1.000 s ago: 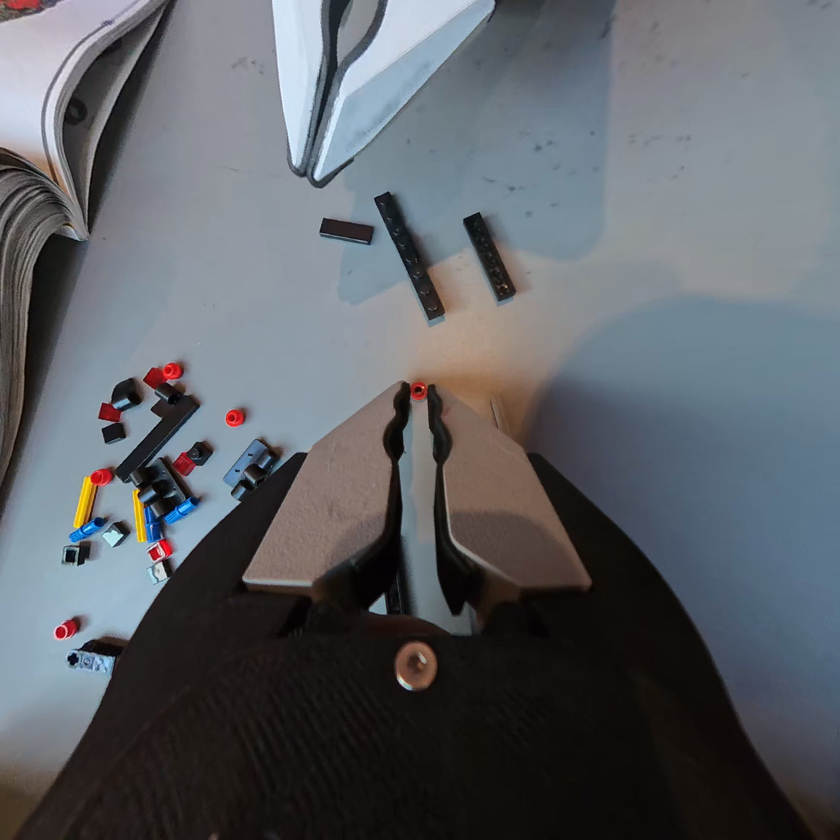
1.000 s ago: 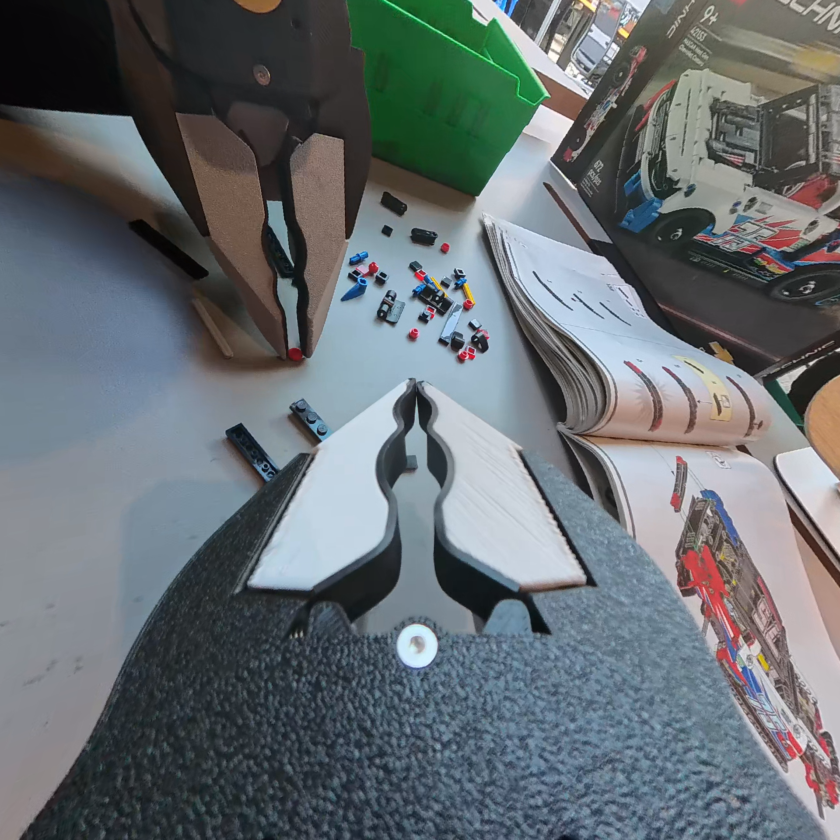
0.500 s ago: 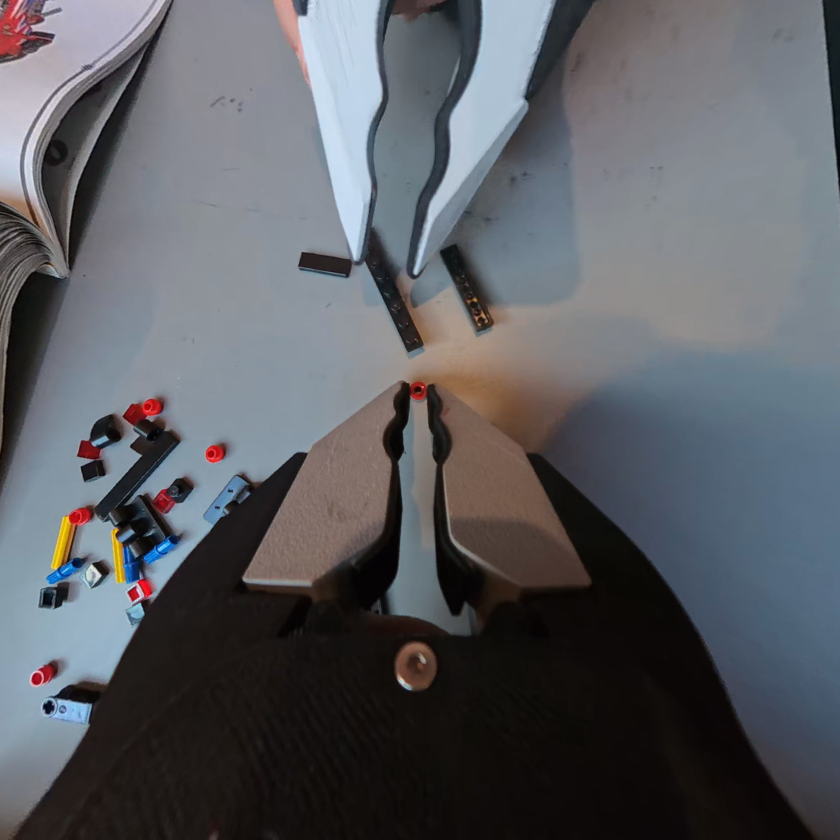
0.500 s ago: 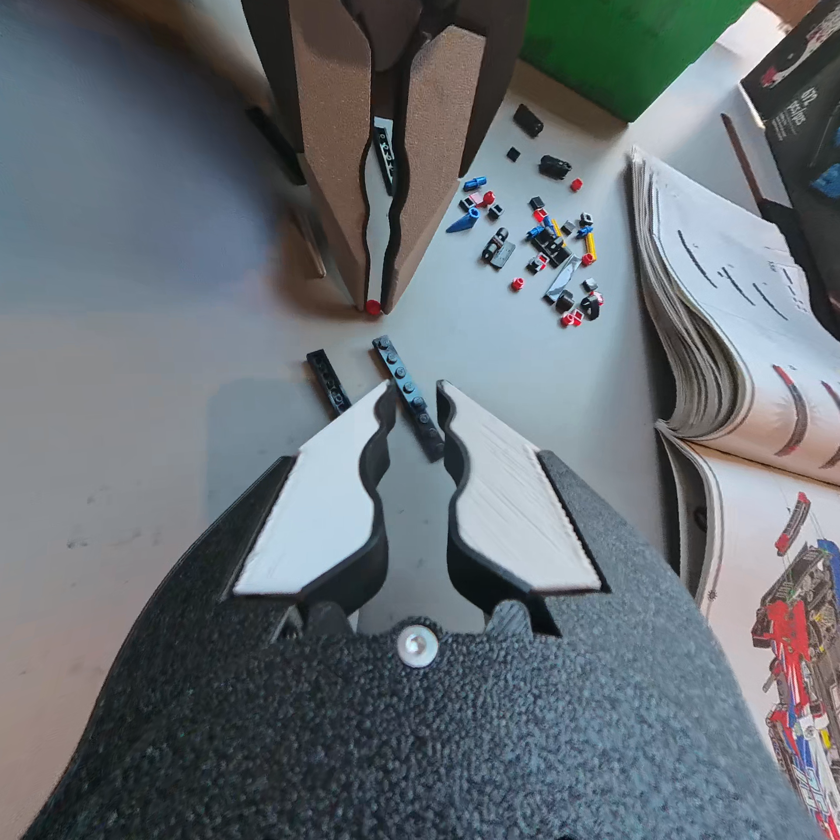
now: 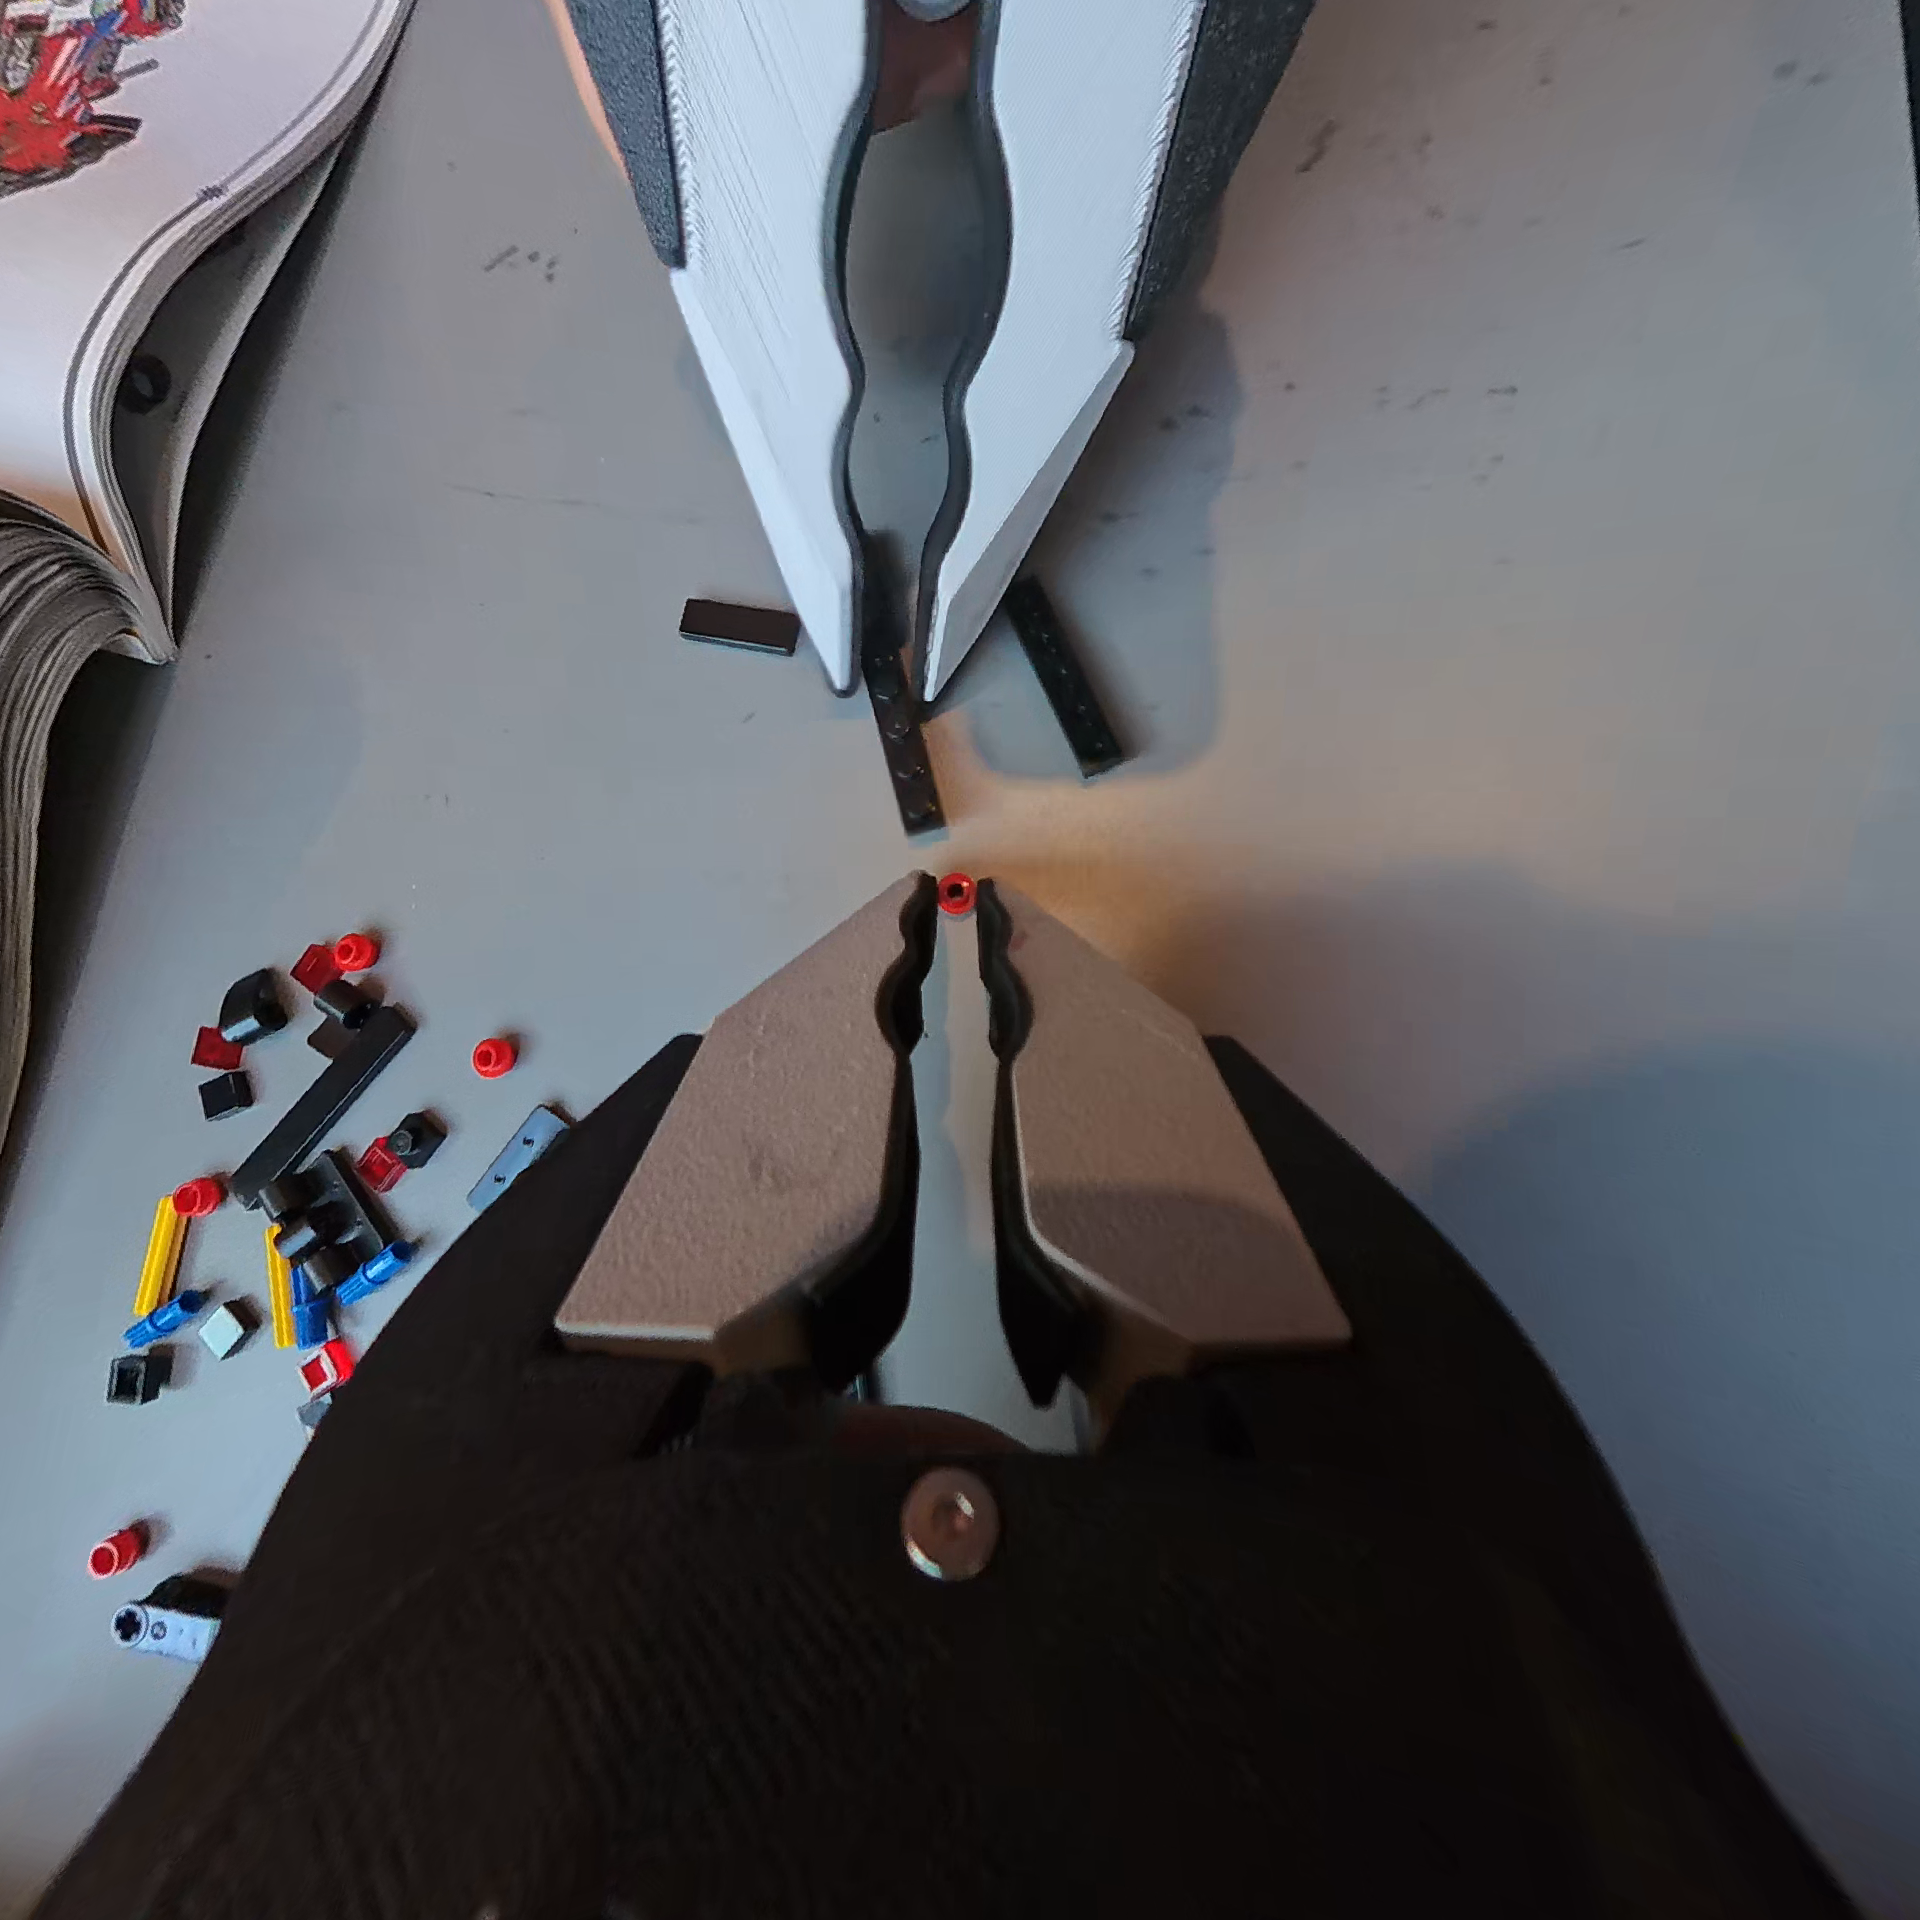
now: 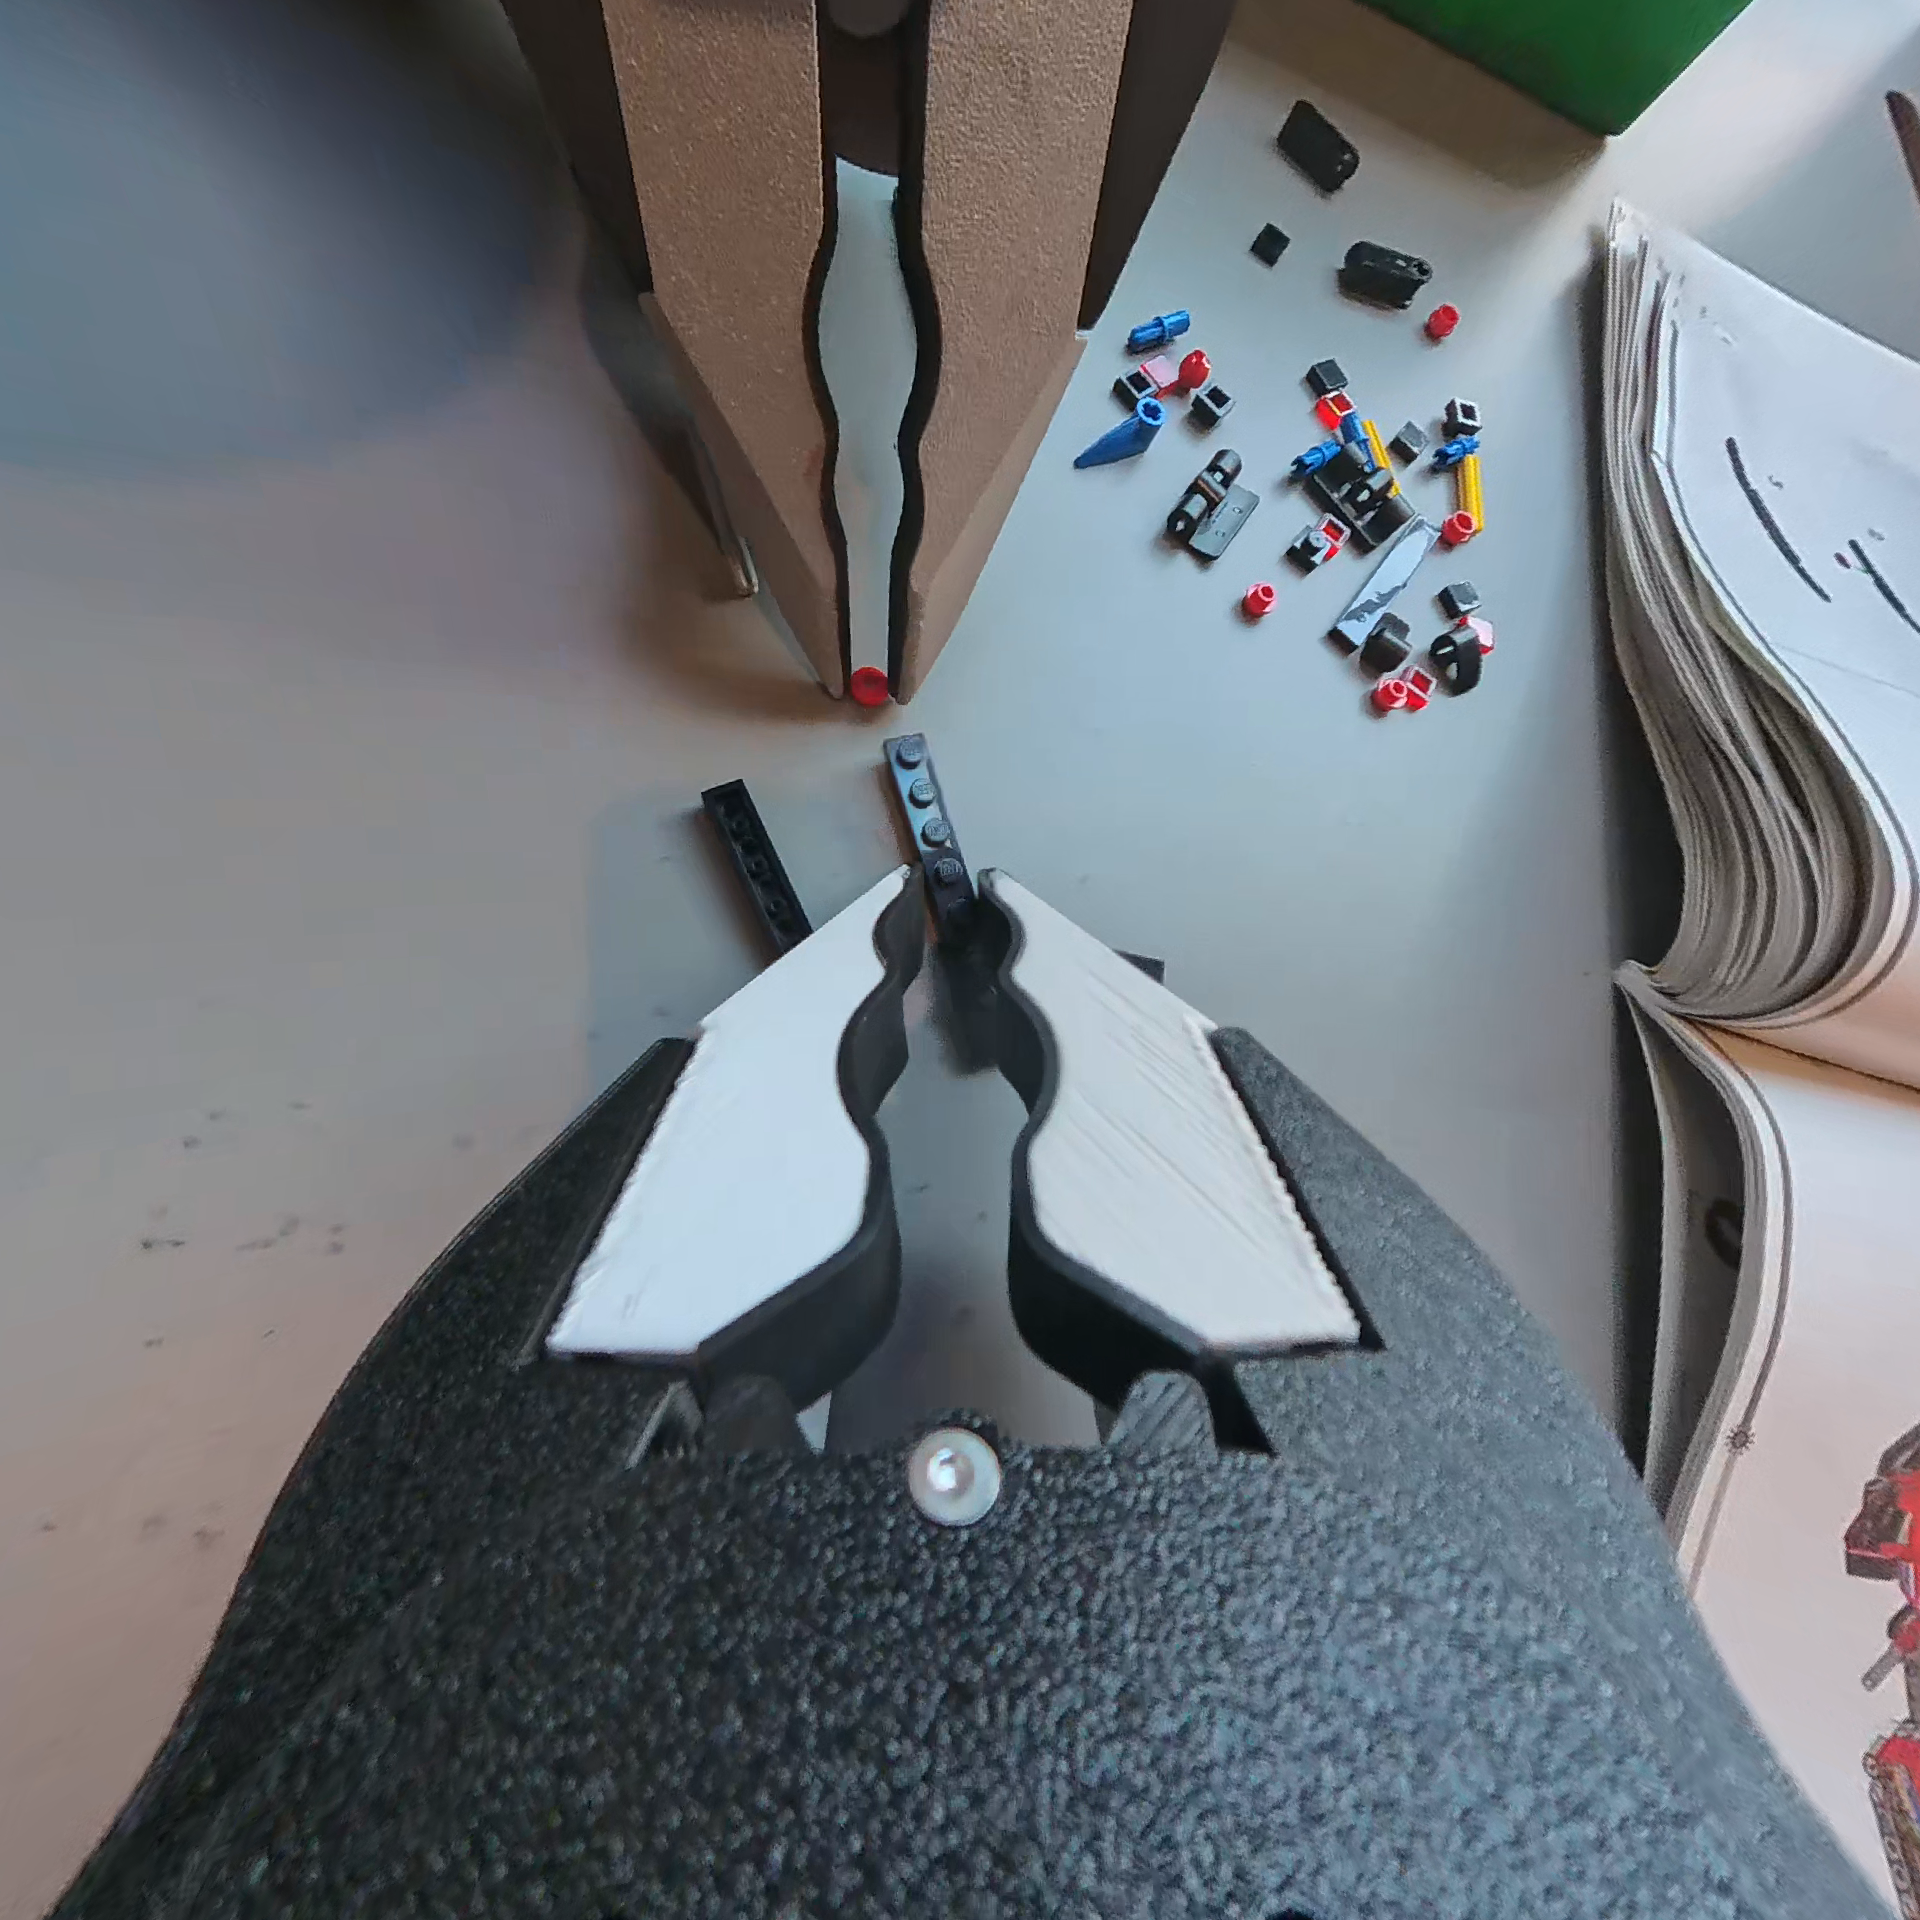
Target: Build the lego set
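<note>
My left gripper (image 5: 953,891) has brown fingers and is shut on a small red round stud (image 5: 954,894) at its tips, low over the grey table. It also shows in the right wrist view (image 6: 868,686), with the stud (image 6: 868,686) between its tips. My right gripper (image 6: 949,883) has white fingers and is down on the table, its jaws closed around one end of a long black studded plate (image 6: 925,800). In the left wrist view the right gripper (image 5: 890,686) stands opposite, and the plate (image 5: 914,779) points toward the red stud, a small gap apart.
A second black plate (image 5: 1065,691) lies beside the held one, and a small black tile (image 5: 738,627) lies on the other side. A pile of small red, blue, yellow and black parts (image 6: 1351,488) lies near the open instruction booklet (image 6: 1766,623). A green bin (image 6: 1558,52) stands behind. There is about 4 cm between the tips of the two grippers.
My right gripper opened, came down over the long black plate and narrowed its jaws around it. My left gripper moved closer to the plates, still holding the red stud.
</note>
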Demonstrator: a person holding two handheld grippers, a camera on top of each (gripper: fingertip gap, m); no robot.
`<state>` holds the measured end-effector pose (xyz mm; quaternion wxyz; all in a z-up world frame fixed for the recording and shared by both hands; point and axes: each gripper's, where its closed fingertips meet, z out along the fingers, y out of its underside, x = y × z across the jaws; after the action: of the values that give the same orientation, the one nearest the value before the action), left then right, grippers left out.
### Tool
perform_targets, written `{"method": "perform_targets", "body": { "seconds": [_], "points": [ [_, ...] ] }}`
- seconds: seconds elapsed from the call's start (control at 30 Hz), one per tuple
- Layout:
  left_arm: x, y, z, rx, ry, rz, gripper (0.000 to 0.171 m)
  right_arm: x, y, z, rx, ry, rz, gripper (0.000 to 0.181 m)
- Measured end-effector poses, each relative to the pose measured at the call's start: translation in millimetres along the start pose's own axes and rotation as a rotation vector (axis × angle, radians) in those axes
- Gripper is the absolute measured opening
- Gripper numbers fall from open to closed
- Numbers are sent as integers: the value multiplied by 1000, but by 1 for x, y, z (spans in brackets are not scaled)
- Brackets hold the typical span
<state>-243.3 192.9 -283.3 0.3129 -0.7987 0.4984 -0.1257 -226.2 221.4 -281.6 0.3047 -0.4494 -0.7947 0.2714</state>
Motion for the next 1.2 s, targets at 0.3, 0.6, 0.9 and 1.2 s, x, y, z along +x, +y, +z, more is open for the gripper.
{"method": "perform_targets", "body": {
  "seconds": [0.3, 0.6, 0.9, 1.2],
  "points": [
    [-3, -15, 12, 38, -34, -30, 4, 22, -2, -5, 24, 88, 98, 7],
    [-10, -18, 14, 37, -99, -20, 12, 33, -8, -13, 104, 99, 210, 7],
    [-8, -25, 4, 81, -76, -26, 15, 35, -10, -14, 120, 104, 230, 7],
    [-38, -33, -23, 112, -367, 255, 16, 33, -11, -16, 133, 71, 236, 7]
  ]
}}
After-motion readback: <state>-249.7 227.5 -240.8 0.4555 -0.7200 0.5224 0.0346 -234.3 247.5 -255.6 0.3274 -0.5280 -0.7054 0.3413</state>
